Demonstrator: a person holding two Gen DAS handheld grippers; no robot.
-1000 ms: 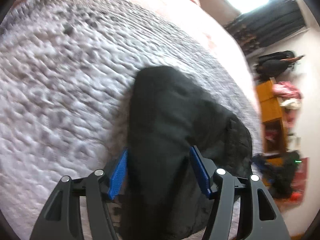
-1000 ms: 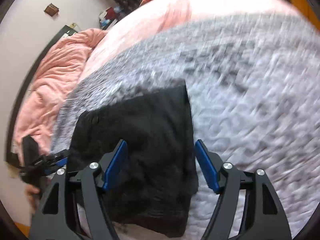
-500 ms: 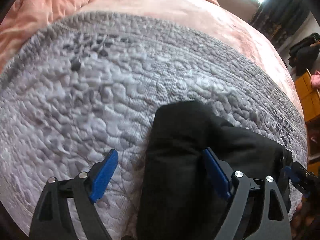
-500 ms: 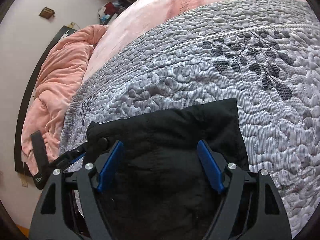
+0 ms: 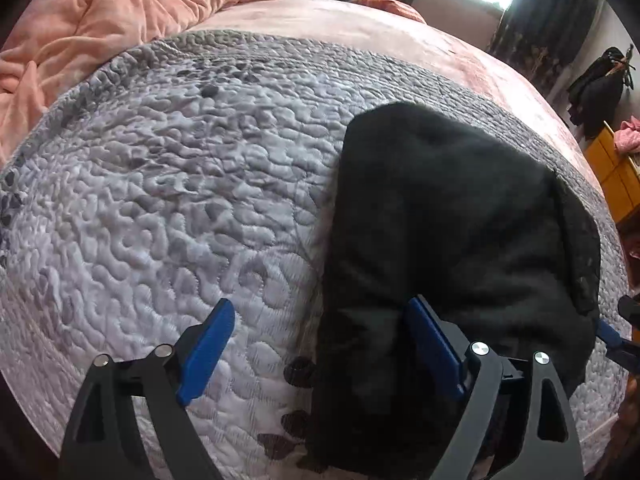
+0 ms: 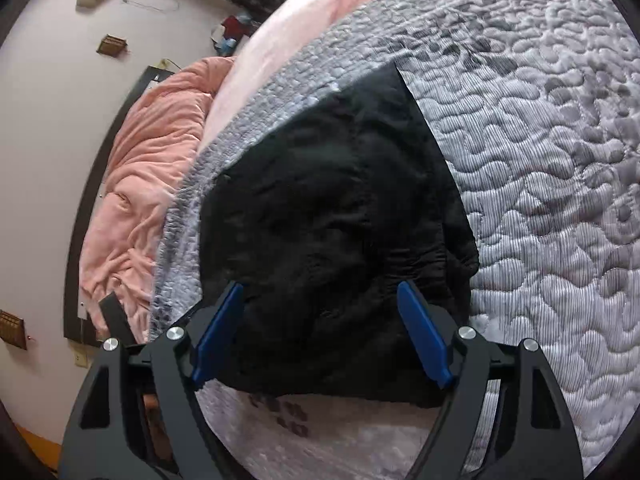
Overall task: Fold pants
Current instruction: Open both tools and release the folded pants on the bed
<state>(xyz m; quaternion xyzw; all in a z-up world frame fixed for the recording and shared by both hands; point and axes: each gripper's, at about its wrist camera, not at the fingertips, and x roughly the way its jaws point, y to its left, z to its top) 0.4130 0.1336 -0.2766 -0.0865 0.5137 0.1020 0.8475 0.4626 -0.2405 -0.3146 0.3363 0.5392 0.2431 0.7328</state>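
Observation:
Black pants (image 5: 448, 240) lie folded into a compact bundle on a grey quilted bedspread (image 5: 160, 200). My left gripper (image 5: 324, 344) is open and empty, above the bundle's left edge; its right finger is over the black cloth, its left over the quilt. In the right wrist view the pants (image 6: 332, 216) lie flat as a roughly square bundle. My right gripper (image 6: 320, 328) is open and empty, hovering over the bundle's near edge. The tip of the right gripper (image 5: 624, 336) shows at the far right of the left wrist view.
A pink sheet (image 5: 360, 28) and a rumpled salmon duvet (image 5: 100, 20) lie beyond the quilt. A dark bed frame (image 6: 80, 240) runs along the wall. Orange shelving (image 5: 616, 176) and hanging dark clothes (image 5: 600, 84) stand at the right.
Both grippers pulled back and away from the pants. The left one shifted left, so the bundle now sits under its right finger. The bundle itself stayed put.

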